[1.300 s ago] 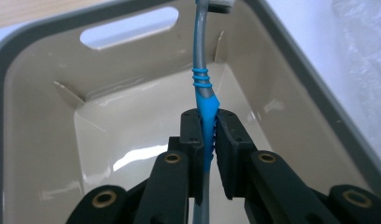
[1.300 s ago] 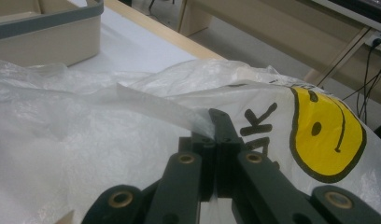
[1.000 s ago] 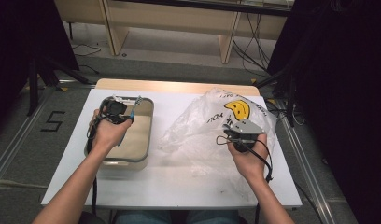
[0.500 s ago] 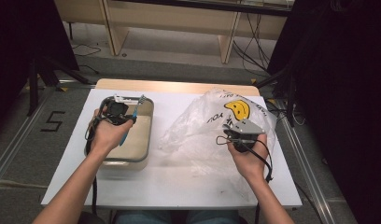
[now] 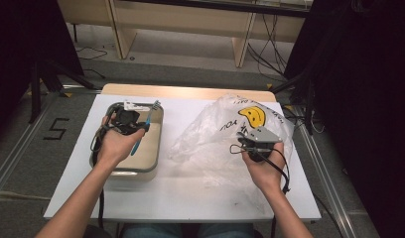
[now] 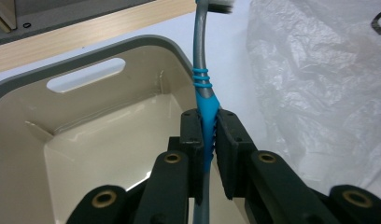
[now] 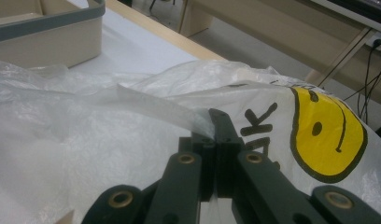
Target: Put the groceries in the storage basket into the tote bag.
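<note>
Toothbrush (image 6: pixel 205 109) now raised, clamped between left gripper (image 6: pixel 208 128) jaws.

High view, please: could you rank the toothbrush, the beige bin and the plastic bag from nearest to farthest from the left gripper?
1. Toothbrush, clamped in the left gripper.
2. Beige bin, directly beneath.
3. Plastic bag, off to the right.

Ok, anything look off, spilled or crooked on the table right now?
Nothing spilled or damaged. The left hand-held gripper is clamped on the blue-and-grey toothbrush above the beige bin, brush head pointing away. The right hand-held gripper pinches a handle strip of the crumpled smiley-face plastic bag, which lies loosely heaped on the table.
</note>
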`<action>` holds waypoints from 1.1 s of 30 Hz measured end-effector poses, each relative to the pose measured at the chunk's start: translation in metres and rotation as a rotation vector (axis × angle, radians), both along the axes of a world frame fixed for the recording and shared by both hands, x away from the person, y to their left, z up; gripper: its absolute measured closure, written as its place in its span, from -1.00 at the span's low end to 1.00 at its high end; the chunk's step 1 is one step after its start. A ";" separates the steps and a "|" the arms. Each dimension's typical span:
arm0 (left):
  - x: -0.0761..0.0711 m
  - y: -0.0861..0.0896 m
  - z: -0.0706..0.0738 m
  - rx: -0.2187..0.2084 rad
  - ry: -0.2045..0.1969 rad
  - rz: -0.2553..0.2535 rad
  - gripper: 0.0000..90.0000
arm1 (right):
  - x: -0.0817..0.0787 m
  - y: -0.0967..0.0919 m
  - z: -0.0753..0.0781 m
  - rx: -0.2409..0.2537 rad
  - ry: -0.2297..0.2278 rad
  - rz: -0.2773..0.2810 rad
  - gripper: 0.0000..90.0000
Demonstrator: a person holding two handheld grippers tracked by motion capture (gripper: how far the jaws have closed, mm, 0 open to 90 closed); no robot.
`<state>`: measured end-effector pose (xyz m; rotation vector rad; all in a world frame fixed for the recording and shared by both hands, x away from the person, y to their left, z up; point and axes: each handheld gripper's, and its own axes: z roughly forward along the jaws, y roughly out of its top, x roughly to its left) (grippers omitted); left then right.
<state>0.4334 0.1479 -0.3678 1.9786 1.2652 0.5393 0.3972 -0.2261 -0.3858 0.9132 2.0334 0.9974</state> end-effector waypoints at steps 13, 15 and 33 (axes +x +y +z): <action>-0.011 -0.015 0.004 -0.006 -0.009 -0.055 0.80 | -0.001 0.000 0.001 -0.001 -0.002 0.002 1.00; -0.012 -0.017 0.004 -0.013 -0.011 -0.061 0.80 | -0.001 0.000 0.001 0.000 -0.003 0.002 1.00; -0.026 -0.036 0.003 -0.035 -0.006 -0.135 0.80 | -0.001 0.000 0.001 0.003 -0.001 0.001 1.00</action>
